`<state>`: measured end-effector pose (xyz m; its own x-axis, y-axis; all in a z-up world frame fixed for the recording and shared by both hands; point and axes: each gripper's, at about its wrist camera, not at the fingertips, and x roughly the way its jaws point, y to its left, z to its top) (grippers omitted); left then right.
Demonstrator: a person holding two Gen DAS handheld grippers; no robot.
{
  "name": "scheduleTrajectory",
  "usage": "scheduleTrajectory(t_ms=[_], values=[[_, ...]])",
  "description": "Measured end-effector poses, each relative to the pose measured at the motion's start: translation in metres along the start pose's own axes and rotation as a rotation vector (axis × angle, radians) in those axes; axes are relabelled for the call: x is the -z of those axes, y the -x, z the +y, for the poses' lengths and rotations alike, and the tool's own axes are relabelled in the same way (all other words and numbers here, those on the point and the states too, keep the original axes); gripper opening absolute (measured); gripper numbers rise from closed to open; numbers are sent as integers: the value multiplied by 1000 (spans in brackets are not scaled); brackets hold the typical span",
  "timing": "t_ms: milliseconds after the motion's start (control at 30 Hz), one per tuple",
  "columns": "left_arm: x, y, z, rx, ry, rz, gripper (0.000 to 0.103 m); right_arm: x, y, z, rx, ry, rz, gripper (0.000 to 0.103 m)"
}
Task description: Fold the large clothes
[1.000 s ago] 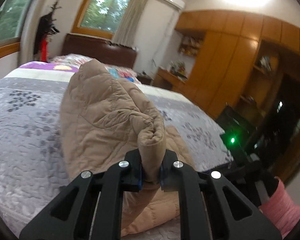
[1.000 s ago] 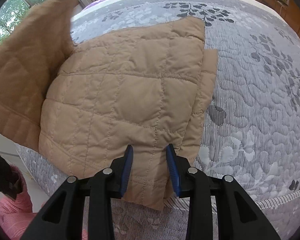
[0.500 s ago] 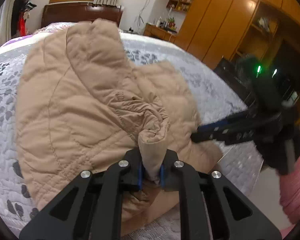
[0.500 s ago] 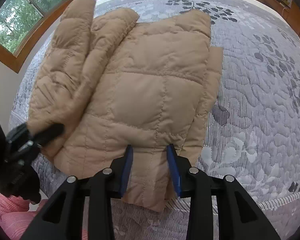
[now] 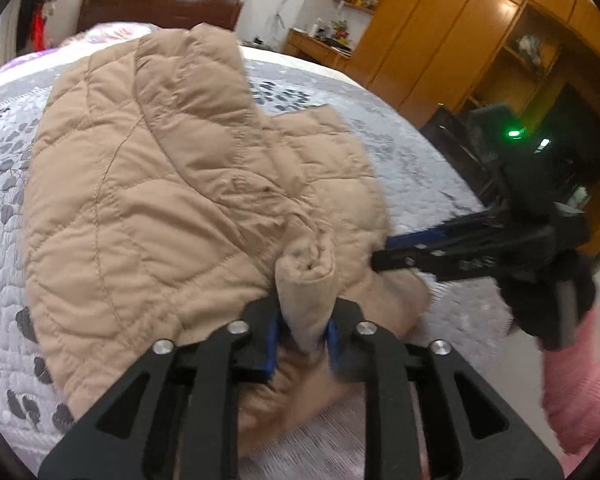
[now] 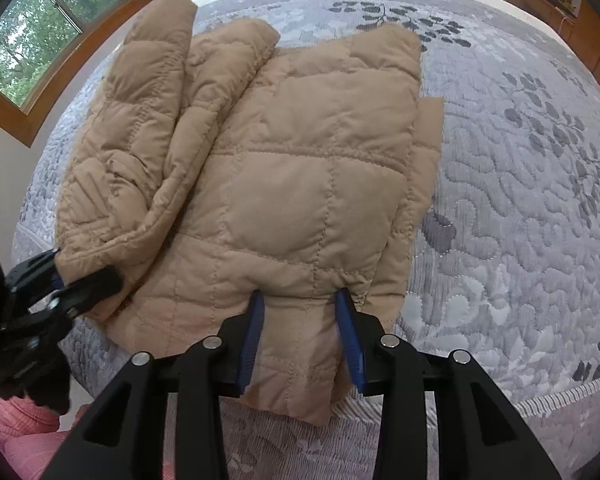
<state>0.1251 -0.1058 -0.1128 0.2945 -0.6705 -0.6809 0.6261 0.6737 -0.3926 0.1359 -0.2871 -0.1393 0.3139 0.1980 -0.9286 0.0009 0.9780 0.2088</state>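
- A tan quilted jacket [image 6: 300, 184] is shown lying on the bed [image 6: 520, 200], its long axis running from the near bed edge toward the headboard [image 5: 160, 8].
- The sleeve [image 6: 148, 140] is seen folded over the window-side part of the jacket, its cuff [image 5: 306, 280] close to the near bed edge.
- The left gripper [image 5: 304, 330] is shown with jaws closed on the cuff, which stands bunched between them.
- The right gripper [image 6: 300, 332] is shown with jaws wide apart, astride the hem at the near bed edge; whether the pads press the fabric cannot be told.
- The coming move is judged to turn on the cuff lying nearest the left gripper.
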Motion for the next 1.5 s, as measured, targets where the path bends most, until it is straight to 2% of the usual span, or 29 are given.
scheduleTrajectory(t_ms=[100,167,200,233,300,367,433,467,567,667,767,967,1033,1133,1233,1333,1500], values=[[2,23,2,76,32,7,32,-1,18,1,24,4,-38,49],[2,46,7,155,71,4,33,-3,32,2,20,7,-70,50],[2,56,10,150,79,-15,33,-5,37,3,9,9,-78,52],[1,63,12,126,83,-36,33,-8,42,4,-7,12,-86,56],[-5,79,21,12,97,-78,36,-17,50,11,-33,21,-93,62],[-12,87,36,-158,122,-114,36,-29,53,20,-51,29,-95,67],[-19,86,50,-316,142,-113,36,-43,55,33,-80,51,-88,70],[-24,81,54,-352,145,-109,36,-45,54,36,-84,61,-83,72],[-33,66,72,-404,195,-40,34,-70,43,66,-32,98,-37,74],[-40,55,81,-485,199,22,34,-81,34,80,-6,115,6,76],[-41,58,84,-509,173,34,35,-92,16,86,-7,97,69,76],[-47,52,94,-528,175,46,36,-97,-15,80,-59,50,135,76],[-46,53,98,-538,180,45,36,-98,-21,81,-70,50,147,67],[-42,57,106,-555,198,35,37,-98,-21,89,-76,89,138,40],[-38,60,115,-556,231,36,37,-95,-15,102,-46,151,100,23],[-35,64,118,-555,243,36,37,-91,-5,107,-7,186,61,14],[-37,74,104,-545,215,6,37,-86,36,97,5,189,-17,4]])
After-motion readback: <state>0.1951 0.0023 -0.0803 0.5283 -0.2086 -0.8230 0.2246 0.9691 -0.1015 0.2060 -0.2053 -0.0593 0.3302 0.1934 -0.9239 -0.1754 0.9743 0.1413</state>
